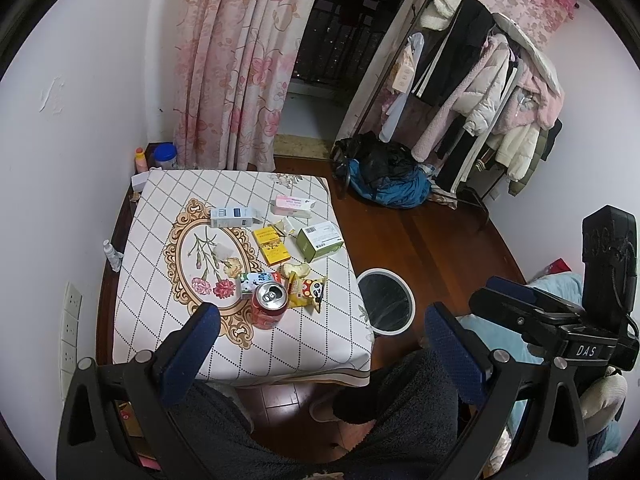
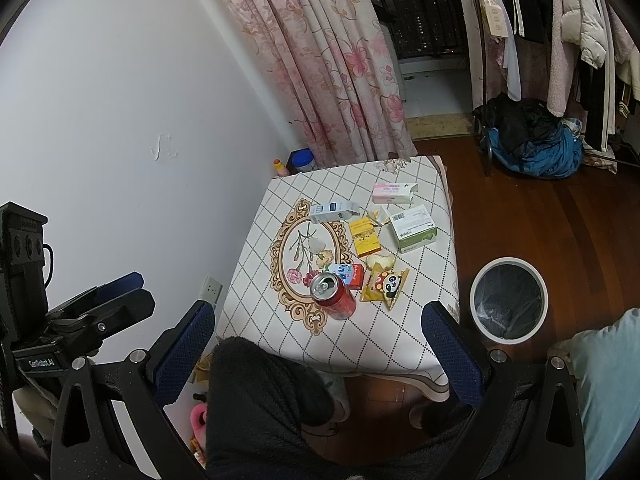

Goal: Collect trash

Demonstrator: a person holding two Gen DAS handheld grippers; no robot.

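Both the left hand-held gripper [image 1: 320,332] and right hand-held gripper [image 2: 320,332] gape wide, empty. Trash including a red can [image 1: 269,305] clusters mid-frame on the table [image 1: 168,320]; the bin [image 1: 386,301] stands right of it.

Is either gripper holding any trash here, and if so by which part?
Nothing is held. The left gripper and right gripper are both open and empty above the table.

White letters "DAS" stand on the black body of my right tongs [image 1: 588,350], seen from my left wrist. A label on my left tongs [image 2: 40,363] is too blurred to read. The print on the counter's packets is too small to read.
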